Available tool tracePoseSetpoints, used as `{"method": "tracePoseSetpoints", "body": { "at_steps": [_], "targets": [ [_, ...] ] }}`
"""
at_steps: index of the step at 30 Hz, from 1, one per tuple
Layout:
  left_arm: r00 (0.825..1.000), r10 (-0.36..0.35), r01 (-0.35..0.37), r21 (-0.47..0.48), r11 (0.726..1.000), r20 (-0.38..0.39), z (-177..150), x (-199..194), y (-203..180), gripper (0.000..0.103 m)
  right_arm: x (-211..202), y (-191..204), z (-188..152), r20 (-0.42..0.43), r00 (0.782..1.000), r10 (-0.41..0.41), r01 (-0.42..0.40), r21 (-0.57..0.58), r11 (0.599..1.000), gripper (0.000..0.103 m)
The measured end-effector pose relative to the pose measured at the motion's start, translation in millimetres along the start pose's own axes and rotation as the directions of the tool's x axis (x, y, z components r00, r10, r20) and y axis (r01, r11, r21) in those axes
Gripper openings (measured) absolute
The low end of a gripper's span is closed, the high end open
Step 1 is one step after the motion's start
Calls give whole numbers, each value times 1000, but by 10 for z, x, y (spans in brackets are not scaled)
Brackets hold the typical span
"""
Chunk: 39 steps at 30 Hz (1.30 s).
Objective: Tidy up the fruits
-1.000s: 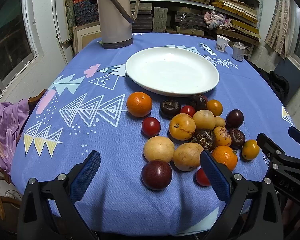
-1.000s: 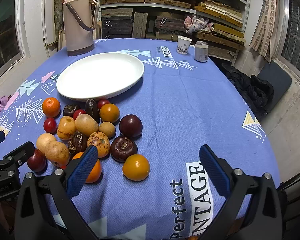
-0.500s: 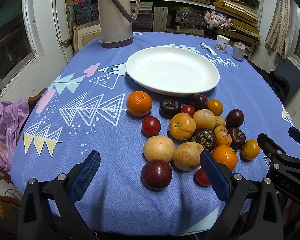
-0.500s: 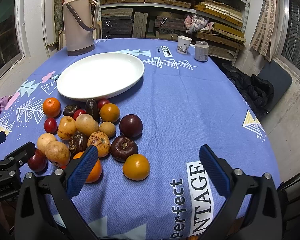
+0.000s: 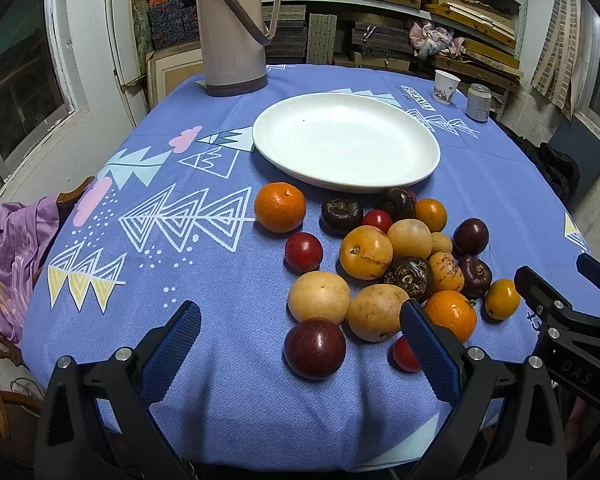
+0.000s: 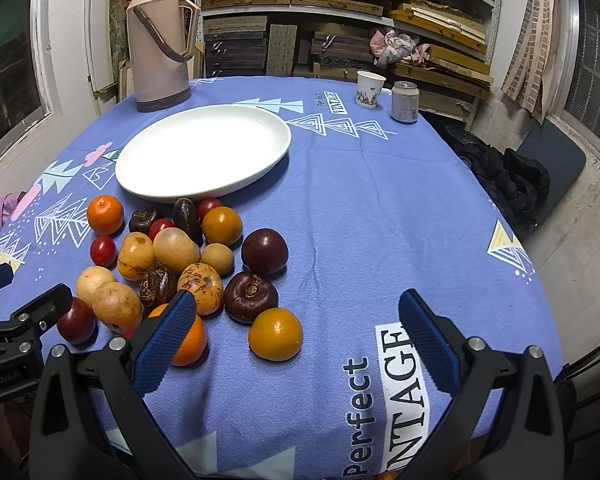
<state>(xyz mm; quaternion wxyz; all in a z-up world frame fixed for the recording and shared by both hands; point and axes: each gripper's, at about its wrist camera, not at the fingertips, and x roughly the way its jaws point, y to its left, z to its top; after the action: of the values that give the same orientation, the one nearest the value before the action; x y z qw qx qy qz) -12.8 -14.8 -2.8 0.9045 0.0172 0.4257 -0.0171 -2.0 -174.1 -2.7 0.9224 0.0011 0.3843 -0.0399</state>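
Several loose fruits lie in a cluster on the blue tablecloth: an orange (image 5: 279, 207), a red tomato (image 5: 303, 252), pale yellow round fruits (image 5: 319, 297), dark purple fruits (image 5: 315, 347) and brown ones. An empty white plate (image 5: 346, 144) sits just behind them; it also shows in the right wrist view (image 6: 204, 152). My left gripper (image 5: 300, 344) is open, low at the table's near edge, with the purple fruit between its fingers' line. My right gripper (image 6: 292, 336) is open and empty, with a small orange fruit (image 6: 275, 334) just ahead.
A tall beige thermos (image 5: 234, 28) stands at the back left. A paper cup (image 6: 369, 89) and a can (image 6: 405, 102) stand at the back right. Shelves of stacked boards fill the wall behind. A purple cloth (image 5: 8, 248) hangs on a chair left.
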Motion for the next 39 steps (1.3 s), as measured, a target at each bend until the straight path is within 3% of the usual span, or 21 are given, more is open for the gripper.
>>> {"method": "tracePoseSetpoints", "body": {
  "at_steps": [29, 35, 39],
  "targets": [
    [1000, -2, 2, 1, 1000, -6, -16, 32, 27, 100, 13, 8, 27, -3, 1000, 14, -14, -5, 1000, 99],
    [999, -15, 14, -21, 1000, -32, -29, 153, 211, 100, 126, -99, -49, -46, 991, 123, -127, -102, 987, 99],
    [1000, -28, 28, -48, 998, 4, 1, 133, 333, 100, 179, -192, -133, -56, 993, 107, -115, -158, 981, 99]
  ]
}}
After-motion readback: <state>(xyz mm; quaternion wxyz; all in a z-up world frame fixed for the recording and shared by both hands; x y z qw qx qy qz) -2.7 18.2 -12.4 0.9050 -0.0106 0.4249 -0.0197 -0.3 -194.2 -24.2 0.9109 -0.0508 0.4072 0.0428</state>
